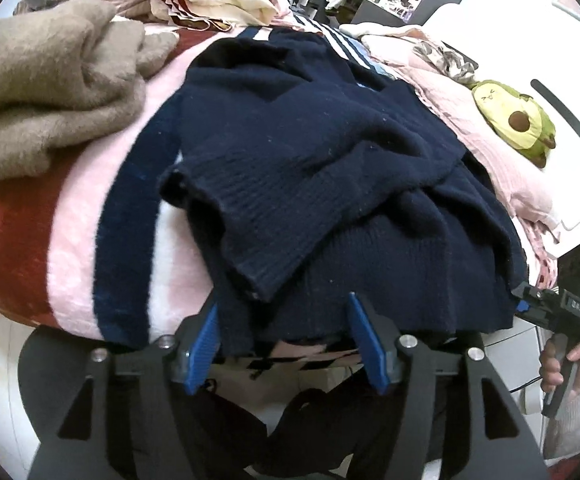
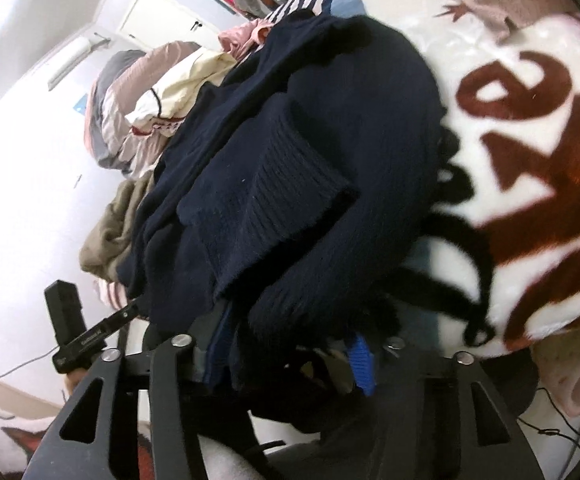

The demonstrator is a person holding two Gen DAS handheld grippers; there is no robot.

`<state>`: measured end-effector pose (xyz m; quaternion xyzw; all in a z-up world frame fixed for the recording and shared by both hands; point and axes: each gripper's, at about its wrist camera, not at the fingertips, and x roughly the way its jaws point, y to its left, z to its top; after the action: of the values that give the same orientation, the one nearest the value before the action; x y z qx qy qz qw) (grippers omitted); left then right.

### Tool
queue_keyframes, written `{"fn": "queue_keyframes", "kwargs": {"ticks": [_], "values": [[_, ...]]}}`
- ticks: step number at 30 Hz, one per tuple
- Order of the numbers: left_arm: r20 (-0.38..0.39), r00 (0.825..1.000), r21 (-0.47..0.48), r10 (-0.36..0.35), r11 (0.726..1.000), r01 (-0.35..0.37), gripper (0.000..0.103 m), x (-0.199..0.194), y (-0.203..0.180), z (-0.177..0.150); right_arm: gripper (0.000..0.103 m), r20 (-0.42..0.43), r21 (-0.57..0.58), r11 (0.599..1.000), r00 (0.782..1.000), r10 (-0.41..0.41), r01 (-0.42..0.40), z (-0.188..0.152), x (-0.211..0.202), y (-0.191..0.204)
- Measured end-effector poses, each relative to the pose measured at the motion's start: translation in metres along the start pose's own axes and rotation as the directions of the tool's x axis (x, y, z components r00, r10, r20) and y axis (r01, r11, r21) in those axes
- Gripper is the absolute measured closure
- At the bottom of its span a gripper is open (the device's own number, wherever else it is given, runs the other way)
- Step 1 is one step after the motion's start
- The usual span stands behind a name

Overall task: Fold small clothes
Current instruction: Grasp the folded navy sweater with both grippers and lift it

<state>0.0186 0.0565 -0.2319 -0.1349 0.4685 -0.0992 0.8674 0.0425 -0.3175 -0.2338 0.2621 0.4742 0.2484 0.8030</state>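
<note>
Sweater (image 1: 322, 168) hem seemingly between left fingers (image 1: 364, 344).

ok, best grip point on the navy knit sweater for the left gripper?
Probably the ribbed cuff of the sleeve folded over the navy knit sweater. It lies on top near the bed edge, its free edge lifted, just ahead of the open left gripper. Come in low from the near side.

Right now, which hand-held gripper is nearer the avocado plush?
Right. The right hand-held gripper sits at the navy sweater's hem corner, on the same side as the avocado plush; the left hand-held gripper is at the hem's middle, farther away.
</note>
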Motion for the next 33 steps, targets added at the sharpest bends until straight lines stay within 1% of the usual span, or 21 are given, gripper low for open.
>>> {"fn": "queue_keyframes", "kwargs": {"ticks": [3,4,7,9,10,12,13,14,16,19,21,24,28,33], "values": [[0.001,1.0,0.006,0.004,1.0,-0.004,0.046,0.001,-0.003,0.001,0.049,-0.045,-0.023,1.0,0.999,0.017,-0.018,-0.005,0.008,0.006],[0.001,1.0,0.007,0.005,1.0,-0.005,0.047,0.001,-0.004,0.001,0.045,-0.057,-0.029,0.999,0.998,0.032,-0.034,-0.007,0.012,0.009],[0.001,1.0,0.018,0.017,1.0,-0.017,0.06,0.001,-0.004,0.003,0.045,-0.067,-0.025,0.998,0.996,0.057,-0.058,-0.008,0.022,0.013],[-0.005,1.0,0.021,-0.002,1.0,0.002,0.078,0.001,-0.006,0.004,0.045,-0.064,-0.03,0.997,0.996,0.064,-0.066,-0.007,0.026,0.016],[-0.013,1.0,0.023,-0.023,0.999,0.024,0.081,0.001,-0.008,0.004,0.047,-0.062,-0.037,0.997,0.996,0.063,-0.065,-0.006,0.026,0.018],[-0.028,0.999,0.046,-0.028,0.998,0.03,0.086,0.002,-0.013,0.005,0.067,-0.056,-0.053,0.997,0.997,0.044,-0.047,-0.005,0.026,0.021],[-0.029,0.999,0.062,-0.028,0.998,0.03,0.086,0.001,-0.017,0.006,0.089,-0.051,-0.065,0.998,0.998,0.022,-0.026,-0.003,0.026,0.022],[-0.026,0.999,0.067,-0.039,0.997,0.041,0.087,0.0,-0.019,0.008,0.094,-0.048,-0.065,0.998,0.999,0.018,-0.021,-0.003,0.025,0.022],[-0.013,0.998,0.069,-0.067,0.995,0.067,0.087,-0.007,-0.023,0.013,0.095,-0.035,-0.07,0.997,0.999,0.026,-0.029,0.001,0.023,0.026],[0.023,0.996,0.084,-0.088,0.993,0.085,0.088,-0.021,-0.027,0.025,0.096,0.002,-0.13,0.991,1.0,0.025,-0.025,0.011,0.014,0.04],[0.06,0.993,0.099,-0.103,0.99,0.097,0.088,-0.033,-0.03,0.036,0.096,0.037,-0.165,0.986,0.998,0.043,-0.036,0.022,0.005,0.05],[0.12,0.986,0.132,-0.112,0.987,0.096,0.088,-0.051,-0.036,0.058,0.097,0.091,-0.225,0.974,0.994,0.059,-0.037,0.043,-0.01,0.066],[0.196,0.973,0.165,-0.12,0.982,0.088,0.088,-0.067,-0.044,0.095,0.097,0.153,-0.299,0.954,0.987,0.052,-0.004,0.077,-0.024,0.087],[0.265,0.958,0.191,-0.113,0.979,0.063,0.088,-0.073,-0.047,0.138,0.097,0.209,-0.356,0.934,0.977,0.038,0.04,0.122,-0.03,0.105]]}}
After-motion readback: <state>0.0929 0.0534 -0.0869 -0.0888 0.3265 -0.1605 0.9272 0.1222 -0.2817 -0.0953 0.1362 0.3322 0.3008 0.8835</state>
